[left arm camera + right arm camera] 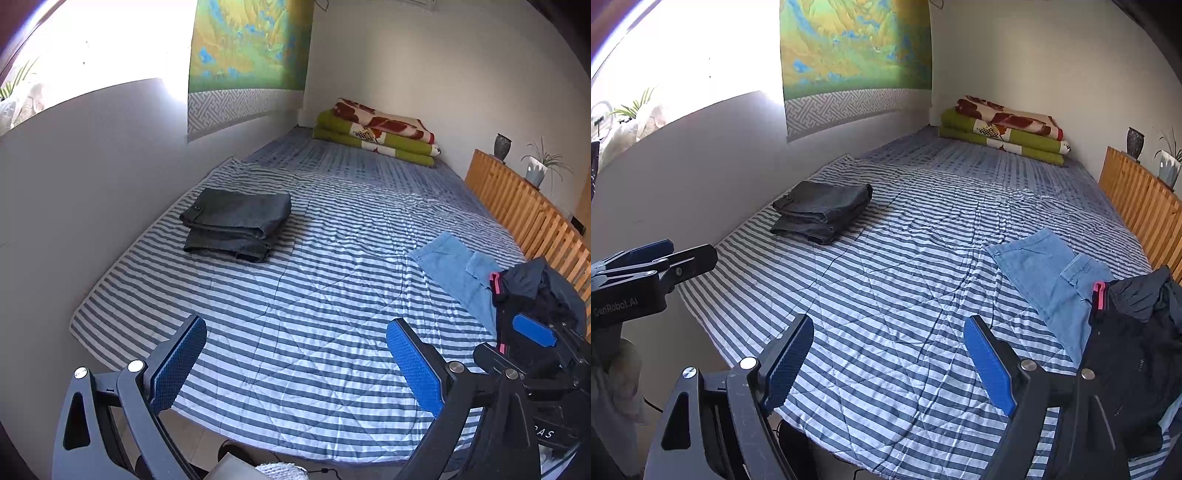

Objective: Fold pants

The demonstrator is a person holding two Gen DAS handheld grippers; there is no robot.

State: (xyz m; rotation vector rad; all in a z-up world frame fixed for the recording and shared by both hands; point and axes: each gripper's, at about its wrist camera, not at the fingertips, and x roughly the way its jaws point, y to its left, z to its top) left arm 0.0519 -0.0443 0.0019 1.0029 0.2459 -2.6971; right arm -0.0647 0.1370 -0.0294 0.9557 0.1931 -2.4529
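A folded dark grey pair of pants (236, 221) (823, 210) lies on the striped bed (314, 295) (905, 258) near the left wall. At the right edge, light blue jeans (454, 273) (1045, 280) lie flat, partly under a heap of dark clothes with pink trim (535, 291) (1134, 332). My left gripper (297, 365) hangs open and empty over the bed's near edge. My right gripper (890, 363) is open and empty too, just left of the heap. Each gripper shows side-on in the other's view.
Stacked green and floral blankets (376, 133) (1004, 136) sit at the far end. A wooden slatted rail (524, 206) (1145, 206) runs along the right side, with a vase (502, 146) and a potted plant (537, 170) behind. A wall borders the left side.
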